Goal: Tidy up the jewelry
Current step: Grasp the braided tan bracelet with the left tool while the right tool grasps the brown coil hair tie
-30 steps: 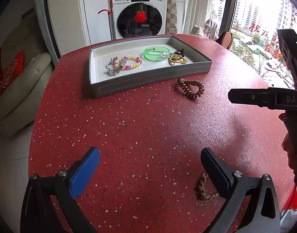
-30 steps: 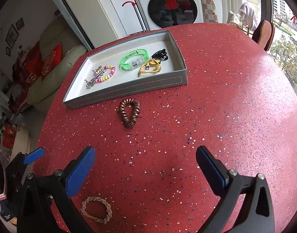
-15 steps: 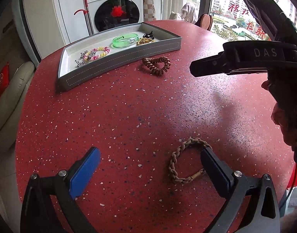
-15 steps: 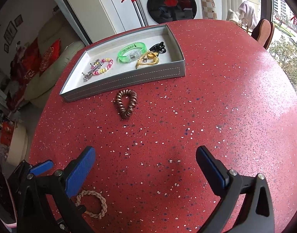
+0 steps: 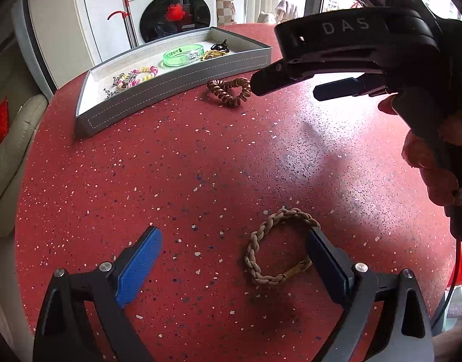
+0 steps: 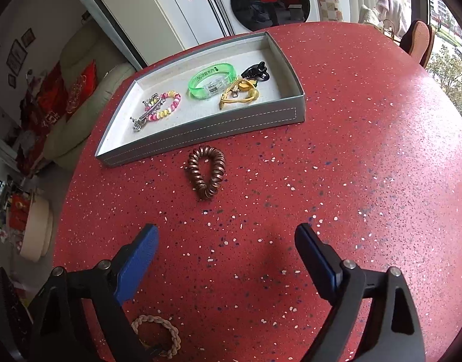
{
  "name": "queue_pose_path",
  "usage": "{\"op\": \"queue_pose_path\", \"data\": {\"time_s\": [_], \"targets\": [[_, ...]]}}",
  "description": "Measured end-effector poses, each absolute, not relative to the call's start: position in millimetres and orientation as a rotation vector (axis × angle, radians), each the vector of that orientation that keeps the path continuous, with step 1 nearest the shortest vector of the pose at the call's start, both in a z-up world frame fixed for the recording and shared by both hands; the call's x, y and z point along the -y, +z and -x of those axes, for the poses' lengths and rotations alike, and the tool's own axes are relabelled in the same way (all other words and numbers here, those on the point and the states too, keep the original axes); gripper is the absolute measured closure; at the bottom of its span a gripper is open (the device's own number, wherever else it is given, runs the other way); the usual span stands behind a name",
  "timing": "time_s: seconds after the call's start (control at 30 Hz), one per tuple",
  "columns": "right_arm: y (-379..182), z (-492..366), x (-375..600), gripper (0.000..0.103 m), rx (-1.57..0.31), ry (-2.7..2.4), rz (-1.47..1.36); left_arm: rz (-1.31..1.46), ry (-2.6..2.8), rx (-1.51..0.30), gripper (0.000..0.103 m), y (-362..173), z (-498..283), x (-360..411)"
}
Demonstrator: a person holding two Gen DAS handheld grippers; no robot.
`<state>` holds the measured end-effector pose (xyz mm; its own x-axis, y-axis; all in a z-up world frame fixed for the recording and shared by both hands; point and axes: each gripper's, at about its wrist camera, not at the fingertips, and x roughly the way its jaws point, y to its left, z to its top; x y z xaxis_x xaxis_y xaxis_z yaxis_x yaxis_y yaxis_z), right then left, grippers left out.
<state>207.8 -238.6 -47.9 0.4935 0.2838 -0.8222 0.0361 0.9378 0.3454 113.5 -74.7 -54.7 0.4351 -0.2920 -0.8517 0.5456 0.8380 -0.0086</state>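
Both grippers' fingers wide apart, holding nothing: left gripper [image 5: 234,253] by braided bracelet [image 5: 277,246], right gripper [image 6: 226,250] nr coiled hair tie [image 6: 206,172].

red speckled table [image 6: 351,150] bears grey tray [image 6: 206,132], coil band [image 6: 206,172], seemingly braided bracelet [image 5: 276,247].

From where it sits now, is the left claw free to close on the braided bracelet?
Probably yes. The left claw is open and low over the table, with the braided bracelet lying flat against its right finger. Nothing lies between; it needs shifting slightly right to centre.
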Motion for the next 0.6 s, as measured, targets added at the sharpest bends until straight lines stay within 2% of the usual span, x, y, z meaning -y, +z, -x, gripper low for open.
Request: {"op": "queue_pose_path", "data": {"time_s": [0.3, 0.4, 0.47, 0.6], "targets": [[-58, -239, 229, 0.035, -1.063, 0.148, -0.336, -0.291, -0.542, -0.997, 0.002, -59, -109, 77], [-62, -248, 227, 0.046, -1.065, 0.135, -0.346, -0.297, -0.557, -0.983, 0.015, -57, -104, 79], [-63, -251, 223, 0.049, -1.056, 0.125, -0.322, -0.302, -0.564, -0.982, 0.018, -56, -101, 80], [-62, -252, 213, 0.059, -1.06, 0.129, -0.248, -0.305, -0.584, -0.98, 0.032, -54, -99, 82]]}}
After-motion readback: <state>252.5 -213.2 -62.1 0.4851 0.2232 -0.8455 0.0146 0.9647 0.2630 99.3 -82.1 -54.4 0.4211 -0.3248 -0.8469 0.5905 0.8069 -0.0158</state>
